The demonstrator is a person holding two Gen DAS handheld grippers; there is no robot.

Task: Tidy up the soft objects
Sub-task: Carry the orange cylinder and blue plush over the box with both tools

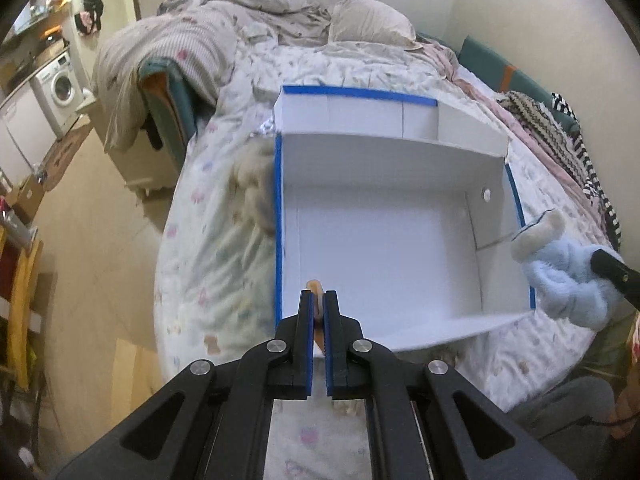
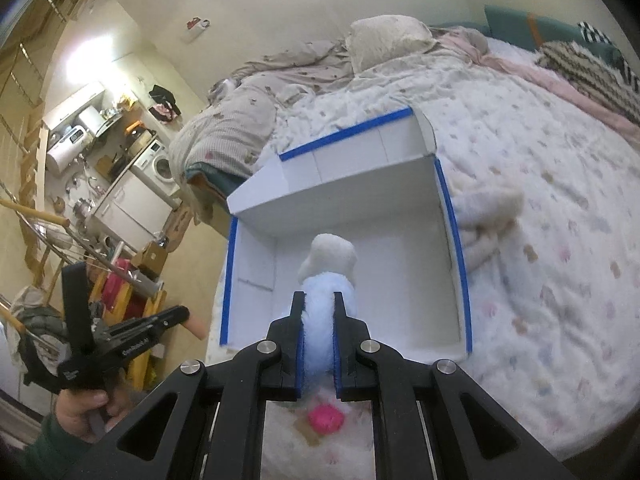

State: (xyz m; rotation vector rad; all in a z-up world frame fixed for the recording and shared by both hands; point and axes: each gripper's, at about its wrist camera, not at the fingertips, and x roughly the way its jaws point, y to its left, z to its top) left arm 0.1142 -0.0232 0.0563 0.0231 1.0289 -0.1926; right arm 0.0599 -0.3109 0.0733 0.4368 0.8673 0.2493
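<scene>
An open white box with blue edges (image 1: 400, 152) lies on the bed, empty inside; it also shows in the right wrist view (image 2: 256, 256). My left gripper (image 1: 319, 296) is shut on a thin orange-tan soft object (image 1: 317, 312) over the box's near edge. My right gripper (image 2: 319, 300) is shut on a light blue and white plush toy (image 2: 328, 272) and holds it above the box's near side. That toy (image 1: 568, 268) hangs at the box's right edge in the left wrist view. A cream fluffy item (image 2: 488, 208) lies beside the box.
A pink ball (image 2: 325, 418) lies on the bed below my right gripper. Crumpled duvet and pillow (image 1: 368, 20) fill the bed's far end. Striped clothes (image 1: 560, 128) lie at the right. A washing machine (image 1: 60, 84) and floor clutter stand at the left.
</scene>
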